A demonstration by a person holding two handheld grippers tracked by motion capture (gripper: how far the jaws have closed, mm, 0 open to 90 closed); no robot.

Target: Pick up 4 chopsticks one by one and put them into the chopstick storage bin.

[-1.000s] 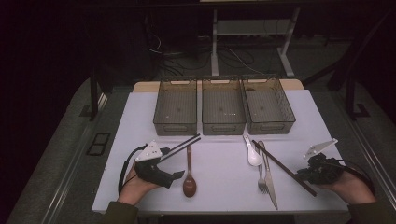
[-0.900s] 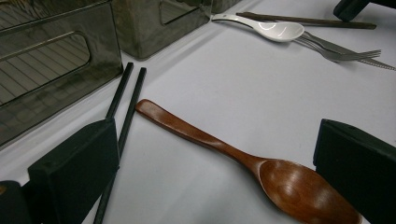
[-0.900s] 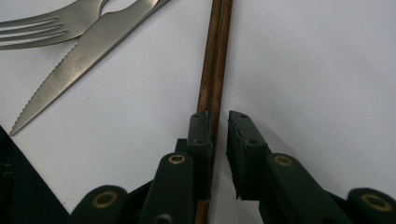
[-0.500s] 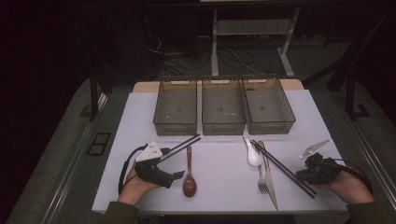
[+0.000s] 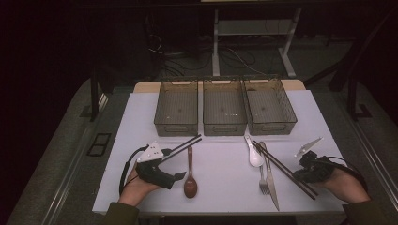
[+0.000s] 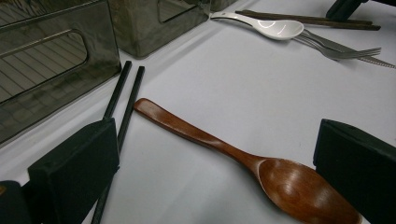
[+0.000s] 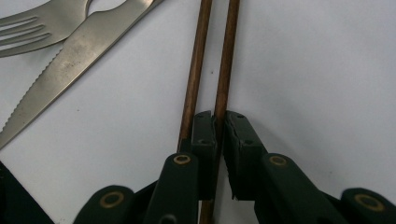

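White sheeting covers the surface (image 5: 220, 187), and a dark room with cables and desk legs lies beyond it. At the far side stand three grey mesh bins (image 5: 224, 111) in a row, all apparently empty. Cutlery lies in two groups in front of them: to the left a pair of black chopsticks (image 5: 184, 144) and one wooden spoon (image 5: 190, 176); to the right one white ceramic spoon (image 5: 253, 153), one fork (image 5: 263, 174), one knife (image 5: 271, 180) and a pair of brown chopsticks (image 5: 283, 167), two sticks side by side. The step in hand looks like the pick-up of the brown pair: the right gripper (image 7: 218, 122) sits low on the surface with its jaws nearly shut, one brown stick pinched between them and the other stick just outside the left jaw. The next move calls for a firmer hold that gathers both sticks, or a clean lift of the one, before carrying it to a bin. The left gripper (image 6: 215, 154) rests on the surface with its jaws wide apart, straddling the wooden spoon's bowl and holding nothing; the black chopsticks run past its left jaw.
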